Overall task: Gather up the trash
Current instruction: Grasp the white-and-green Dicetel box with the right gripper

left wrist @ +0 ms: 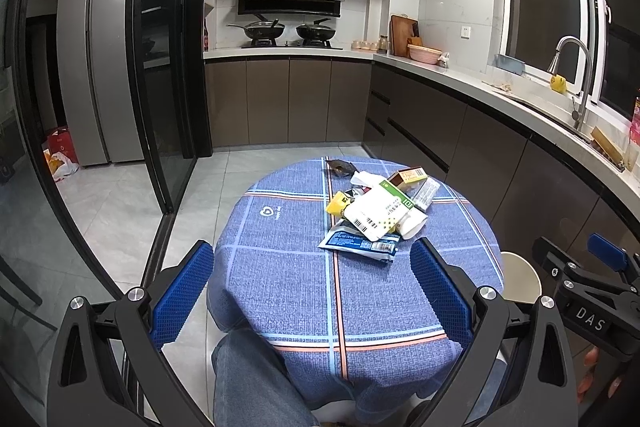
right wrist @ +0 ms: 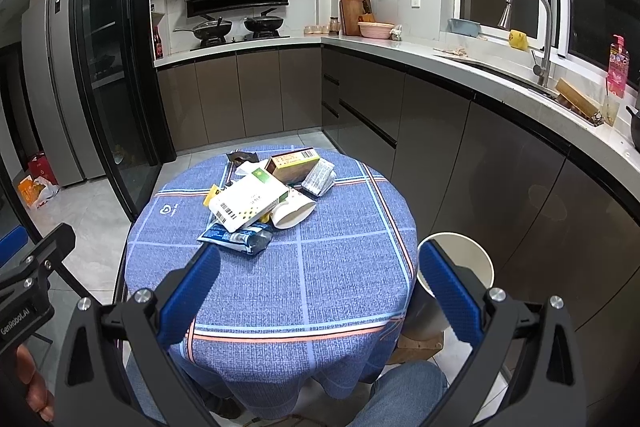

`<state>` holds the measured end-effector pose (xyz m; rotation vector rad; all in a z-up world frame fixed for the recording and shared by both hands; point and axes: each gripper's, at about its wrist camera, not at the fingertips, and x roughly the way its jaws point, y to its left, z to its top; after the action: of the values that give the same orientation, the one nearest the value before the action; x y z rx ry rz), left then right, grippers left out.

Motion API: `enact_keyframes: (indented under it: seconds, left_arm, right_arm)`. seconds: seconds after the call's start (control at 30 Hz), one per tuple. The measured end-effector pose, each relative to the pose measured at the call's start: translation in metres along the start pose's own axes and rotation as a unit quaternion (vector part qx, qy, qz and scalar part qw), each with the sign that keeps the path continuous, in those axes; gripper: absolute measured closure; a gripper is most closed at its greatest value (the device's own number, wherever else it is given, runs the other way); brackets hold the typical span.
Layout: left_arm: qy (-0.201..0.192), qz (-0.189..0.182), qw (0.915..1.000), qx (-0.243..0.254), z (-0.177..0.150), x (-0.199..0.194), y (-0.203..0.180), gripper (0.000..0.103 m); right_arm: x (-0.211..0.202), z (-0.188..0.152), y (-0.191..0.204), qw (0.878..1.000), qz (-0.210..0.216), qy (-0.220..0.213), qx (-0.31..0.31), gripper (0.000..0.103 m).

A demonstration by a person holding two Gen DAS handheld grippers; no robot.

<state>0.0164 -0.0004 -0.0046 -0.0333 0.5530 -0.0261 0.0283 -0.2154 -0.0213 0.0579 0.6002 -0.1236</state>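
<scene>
A pile of trash lies on the far half of a small round table with a blue checked cloth [left wrist: 280, 267] [right wrist: 340, 267]. The pile holds a white carton with a barcode [left wrist: 378, 211] [right wrist: 250, 201], a blue pouch [left wrist: 360, 243] [right wrist: 236, 237], a tipped paper cup [left wrist: 412, 223] [right wrist: 294, 213], a brown and yellow box [left wrist: 408, 177] [right wrist: 294, 163], a yellow wrapper [left wrist: 338, 203] and a dark wrapper [left wrist: 340, 167] [right wrist: 240, 158]. My left gripper [left wrist: 312, 255] is open and empty, held above the table's near side. My right gripper [right wrist: 320, 259] is open and empty, likewise short of the pile.
A round white bin [right wrist: 460, 259] [left wrist: 518, 275] stands on the floor right of the table. Kitchen cabinets and a counter with a sink [right wrist: 532, 79] run along the right. A glass sliding door [left wrist: 168, 67] stands left. The person's knee [left wrist: 248, 379] is below the table.
</scene>
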Motion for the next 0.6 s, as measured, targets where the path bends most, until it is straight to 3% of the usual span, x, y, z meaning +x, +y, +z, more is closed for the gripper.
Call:
enact_keyframes:
  seconds: [0.17, 0.3, 0.4, 0.6]
  left_arm:
    - [-0.005, -0.006, 0.9999, -0.01, 0.005, 0.008, 0.01, 0.008]
    - [-0.004, -0.043, 0.9989, -0.016, 0.011, 0.024, 0.031, 0.008]
    - [0.026, -0.059, 0.9974, -0.033, 0.015, 0.05, 0.045, 0.008]
    - [0.063, -0.084, 0.9937, -0.038, 0.019, 0.106, 0.05, 0.008]
  right_arm:
    - [0.014, 0.001, 0.003, 1.0, 0.014, 0.004, -0.009, 0.003]
    - [0.045, -0.005, 0.014, 0.993, 0.103, -0.006, -0.063, 0.003]
    - [0.08, -0.008, 0.023, 0.985, 0.152, 0.031, -0.071, 0.003]
    - [0.152, 0.008, 0.028, 0.984, 0.157, 0.056, -0.067, 0.003]
